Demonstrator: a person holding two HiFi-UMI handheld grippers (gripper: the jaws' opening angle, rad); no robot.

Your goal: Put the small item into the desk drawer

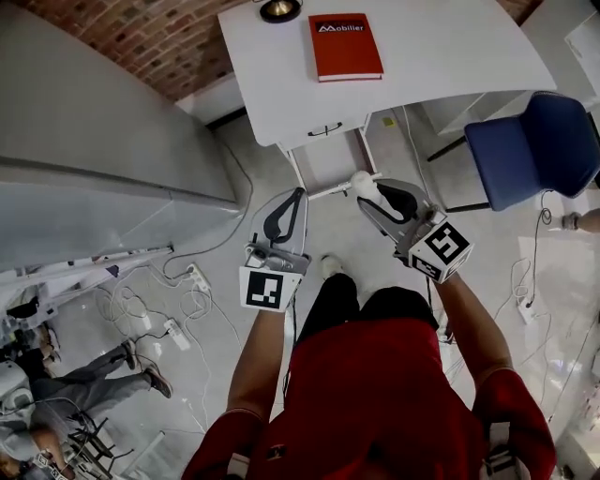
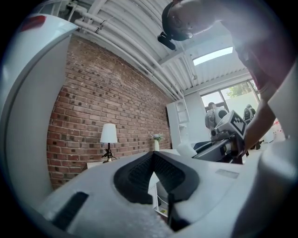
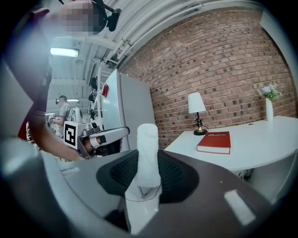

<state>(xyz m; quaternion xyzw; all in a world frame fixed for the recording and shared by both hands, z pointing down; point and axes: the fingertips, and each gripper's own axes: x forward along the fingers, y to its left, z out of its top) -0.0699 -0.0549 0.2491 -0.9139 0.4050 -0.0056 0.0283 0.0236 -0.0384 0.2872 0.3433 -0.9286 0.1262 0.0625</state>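
My right gripper [image 1: 375, 195] is shut on a small white tube-shaped item [image 1: 362, 184]. It holds the item in the air in front of the white desk [image 1: 441, 56], and the item sticks out past the jaw tips [image 3: 148, 155]. The drawer front [image 1: 325, 131] with its dark handle sits under the desk's near edge, a little beyond both grippers. My left gripper [image 1: 299, 194] hangs beside the right one, to its left. Its jaws meet at the tips with nothing between them [image 2: 153, 157]. The left gripper view also shows the right gripper [image 2: 222, 139] with the item.
A red book [image 1: 344, 45] and a lamp base [image 1: 280, 9] lie on the desk. A blue chair [image 1: 539, 145] stands at the right. A grey cabinet [image 1: 94, 141] fills the left. Cables [image 1: 183, 305] run over the floor, and a person [image 1: 56, 394] is at the lower left.
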